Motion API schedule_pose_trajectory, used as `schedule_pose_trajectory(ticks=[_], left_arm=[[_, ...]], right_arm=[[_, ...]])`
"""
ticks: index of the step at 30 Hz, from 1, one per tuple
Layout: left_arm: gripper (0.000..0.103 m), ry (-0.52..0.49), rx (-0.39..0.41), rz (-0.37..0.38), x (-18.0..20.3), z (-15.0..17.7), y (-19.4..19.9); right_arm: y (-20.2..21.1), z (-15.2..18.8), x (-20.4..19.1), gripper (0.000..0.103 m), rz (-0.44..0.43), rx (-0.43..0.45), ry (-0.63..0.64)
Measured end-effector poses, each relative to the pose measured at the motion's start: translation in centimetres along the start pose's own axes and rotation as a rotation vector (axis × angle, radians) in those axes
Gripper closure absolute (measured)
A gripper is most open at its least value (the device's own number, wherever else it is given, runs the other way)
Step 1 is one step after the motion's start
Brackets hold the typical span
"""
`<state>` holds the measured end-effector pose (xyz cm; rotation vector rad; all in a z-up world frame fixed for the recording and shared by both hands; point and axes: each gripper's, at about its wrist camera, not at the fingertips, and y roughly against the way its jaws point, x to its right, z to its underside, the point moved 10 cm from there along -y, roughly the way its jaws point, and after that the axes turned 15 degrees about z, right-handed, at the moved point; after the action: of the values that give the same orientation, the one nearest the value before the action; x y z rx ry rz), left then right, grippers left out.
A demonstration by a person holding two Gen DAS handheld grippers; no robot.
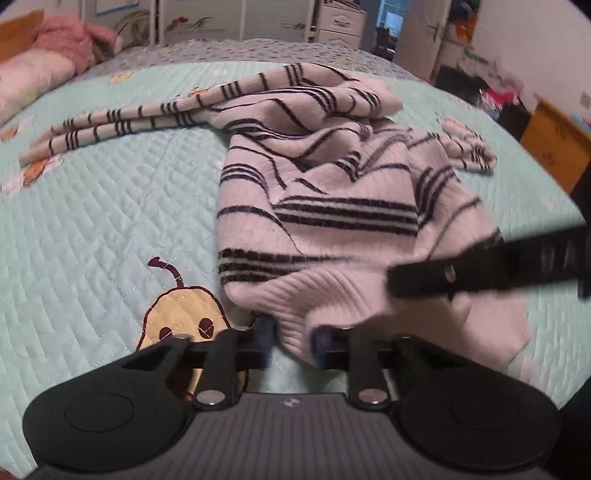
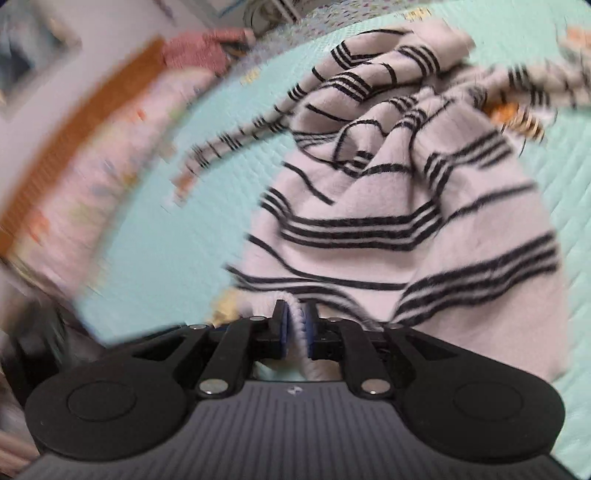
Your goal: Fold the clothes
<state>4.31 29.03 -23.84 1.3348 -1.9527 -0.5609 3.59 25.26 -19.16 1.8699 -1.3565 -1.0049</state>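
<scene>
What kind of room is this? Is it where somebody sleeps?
Most likely a bedroom. A striped sweater lies on a bed with a mint quilted bedspread that has a cartoon pear on it. A pillow sits at one end, and white cupboards stand behind.

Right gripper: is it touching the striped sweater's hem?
Touching. The right wrist view shows the right gripper with jaws pinched on the striped sweater's ribbed hem.

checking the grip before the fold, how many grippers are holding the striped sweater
2. The left gripper pinches the striped sweater at its ribbed hem, nearest the camera. The right gripper clamps the same hem further along.
</scene>
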Motion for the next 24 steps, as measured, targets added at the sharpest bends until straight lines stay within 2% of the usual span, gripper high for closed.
schedule_pose_trajectory(ticks=[2, 4, 6, 10, 16, 24], left_arm=[[0.096, -0.006, 0.018, -0.032, -0.2, -0.2, 0.5], [0.097, -0.003, 0.035, -0.064, -0.7, -0.4, 1.0], [0.097, 0.014, 0.052, -0.089, -1.4, -0.6, 1.5], [0.097, 0.048, 0.074, -0.126, -2.9, -1.2, 2.2], [0.098, 0.081, 0.111, -0.175, -4.5, -2.5, 3.8], [0.098, 0.101, 0.183, -0.234, -6.1, -4.9, 6.5]], right_arm=[[0.1, 0.1, 0.0, 0.082, 0.076, 0.004, 0.062], [0.6, 0.6, 0.5, 0.060, 0.128, -0.009, 0.124], [0.9, 0.9, 0.8, 0.044, 0.189, -0.013, 0.201], [0.8, 1.2, 0.9, 0.032, 0.298, -0.023, 0.320], [0.3, 1.6, 2.1, 0.031, 0.363, -0.060, 0.371], [-0.9, 1.6, 2.8, 0.031, 0.383, -0.078, 0.407]])
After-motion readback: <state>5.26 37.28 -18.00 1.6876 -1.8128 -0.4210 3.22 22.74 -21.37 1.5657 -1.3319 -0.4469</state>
